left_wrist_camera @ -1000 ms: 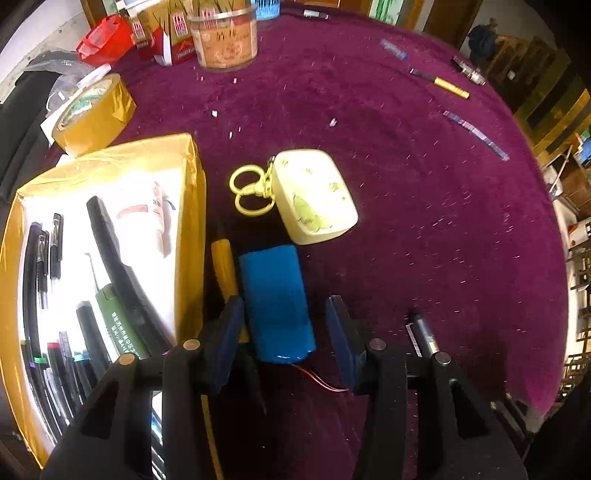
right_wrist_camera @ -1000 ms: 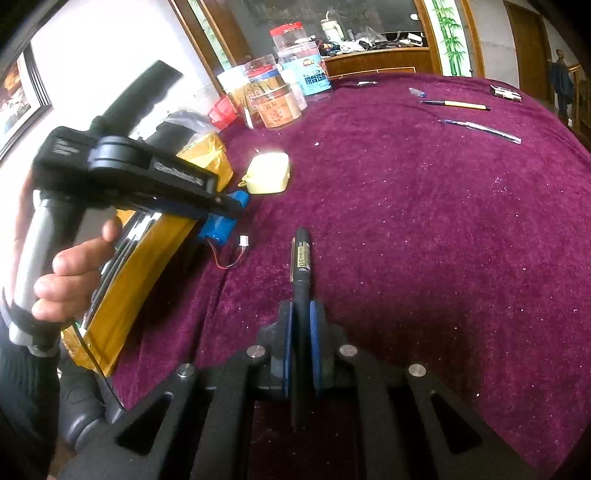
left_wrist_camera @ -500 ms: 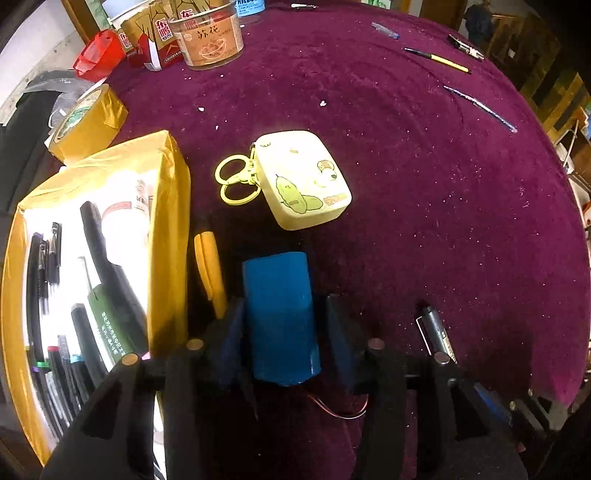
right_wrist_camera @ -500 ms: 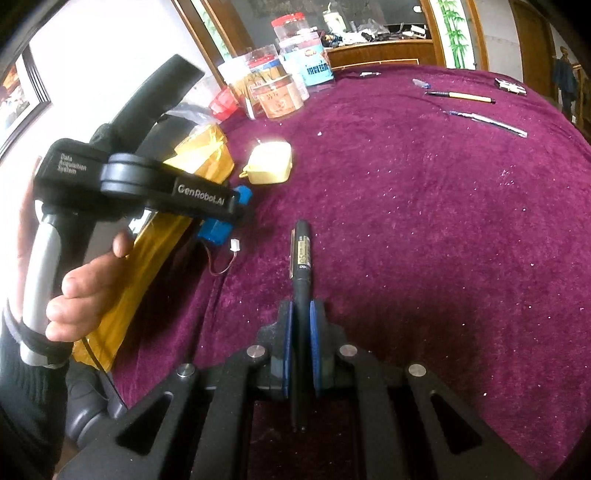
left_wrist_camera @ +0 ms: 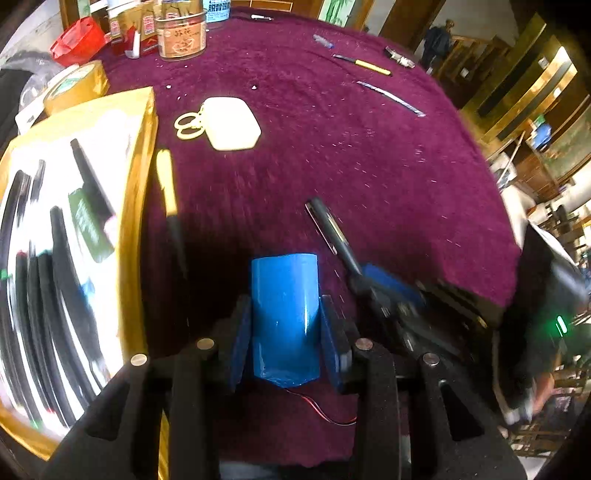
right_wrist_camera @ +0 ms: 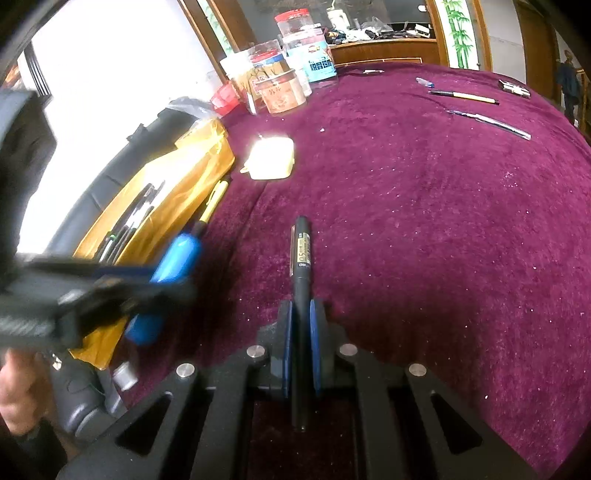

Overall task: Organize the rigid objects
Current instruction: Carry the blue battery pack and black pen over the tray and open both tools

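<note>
My left gripper (left_wrist_camera: 284, 328) is shut on a blue battery pack (left_wrist_camera: 284, 306) with red wires and holds it above the purple cloth; the pack also shows in the right wrist view (right_wrist_camera: 173, 260). My right gripper (right_wrist_camera: 301, 325) is shut on a black pen (right_wrist_camera: 301, 258), which also shows in the left wrist view (left_wrist_camera: 328, 229). A gold-edged box (left_wrist_camera: 136, 177) holding several pens lies at the left, also seen in the right wrist view (right_wrist_camera: 192, 173). A yellow pen (left_wrist_camera: 166, 184) lies beside it. A pale yellow case (left_wrist_camera: 232, 127) with key rings lies further back.
Jars and cartons (left_wrist_camera: 181, 33) and a tape roll (left_wrist_camera: 75, 86) stand at the back left. A yellow-black pen (left_wrist_camera: 364, 64), a thin strip (left_wrist_camera: 391, 98) and a small item (left_wrist_camera: 399, 57) lie at the far right. The table edge (left_wrist_camera: 491, 299) is near right.
My left gripper closed on the blue battery pack and lifted it back from the cloth. The right gripper with the black pen moved closer to the left one.
</note>
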Demonstrator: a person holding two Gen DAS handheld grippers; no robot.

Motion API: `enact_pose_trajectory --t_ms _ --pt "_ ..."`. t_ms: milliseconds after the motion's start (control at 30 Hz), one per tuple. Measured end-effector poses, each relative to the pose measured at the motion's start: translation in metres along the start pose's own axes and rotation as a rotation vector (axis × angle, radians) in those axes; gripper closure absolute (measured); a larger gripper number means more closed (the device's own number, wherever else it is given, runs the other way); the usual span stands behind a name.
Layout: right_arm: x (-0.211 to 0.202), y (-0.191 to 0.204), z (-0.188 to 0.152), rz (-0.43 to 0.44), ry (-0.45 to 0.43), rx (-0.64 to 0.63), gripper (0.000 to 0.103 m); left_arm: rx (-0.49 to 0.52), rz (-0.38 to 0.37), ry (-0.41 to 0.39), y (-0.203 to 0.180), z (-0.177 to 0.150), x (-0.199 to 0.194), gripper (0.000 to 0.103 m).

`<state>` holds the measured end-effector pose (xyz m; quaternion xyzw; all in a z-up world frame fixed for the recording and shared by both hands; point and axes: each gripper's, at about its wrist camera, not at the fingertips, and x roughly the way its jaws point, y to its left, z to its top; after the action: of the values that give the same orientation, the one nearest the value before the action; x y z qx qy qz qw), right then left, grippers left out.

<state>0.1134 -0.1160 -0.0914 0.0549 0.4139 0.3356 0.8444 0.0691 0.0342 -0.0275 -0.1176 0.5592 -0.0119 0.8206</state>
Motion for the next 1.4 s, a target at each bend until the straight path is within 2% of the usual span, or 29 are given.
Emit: enact_pose_trajectory --t_ms 100,233,300,367,467,600,667,767,833,1000,1133,1400 --pt "-0.002 0.002 -0.002 0.011 -0.008 -0.012 0.095 -0.021 -0.029 -0.048 0.008 -0.019 -0.026 0.071" --pt "-0.011 0.010 -0.006 0.005 -0.061 -0.049 0.095 -0.072 -0.050 -0.130 0.036 -0.039 -0.068 0.071" --pt "-0.014 0.014 -0.007 0.043 -0.074 -0.036 0.095 -0.110 -0.048 -0.164 0.056 -0.047 -0.088 0.071" --pt "-0.022 0.027 -0.004 0.129 -0.104 -0.021 0.095 -0.142 -0.031 -0.196 0.077 -0.048 -0.101 0.070" --pt "-0.030 0.065 0.008 0.179 -0.133 -0.068 0.095 -0.194 0.012 -0.241 0.109 -0.046 -0.119 0.070" --pt "-0.015 0.113 0.027 0.231 -0.102 -0.122 0.094 -0.256 0.076 -0.281 0.148 -0.041 -0.128 0.070" --pt "-0.001 0.135 0.036 0.245 -0.076 -0.147 0.094 -0.275 0.102 -0.282 0.168 -0.036 -0.122 0.070" --pt "0.021 0.158 0.049 0.241 -0.041 -0.173 0.094 -0.296 0.092 -0.255 0.191 -0.024 -0.109 0.070" --pt "0.034 0.166 0.060 0.235 -0.024 -0.178 0.094 -0.304 0.085 -0.237 0.203 -0.014 -0.102 0.070" --pt "0.079 0.178 0.090 0.181 0.020 -0.177 0.094 -0.315 0.128 -0.155 0.232 0.018 -0.068 0.070" --pt "0.107 0.182 0.105 0.152 0.065 -0.178 0.094 -0.337 0.132 -0.110 0.247 0.034 -0.045 0.070" --pt "0.138 0.186 0.121 0.105 0.122 -0.187 0.094 -0.325 0.163 -0.111 0.251 0.048 -0.036 0.070"
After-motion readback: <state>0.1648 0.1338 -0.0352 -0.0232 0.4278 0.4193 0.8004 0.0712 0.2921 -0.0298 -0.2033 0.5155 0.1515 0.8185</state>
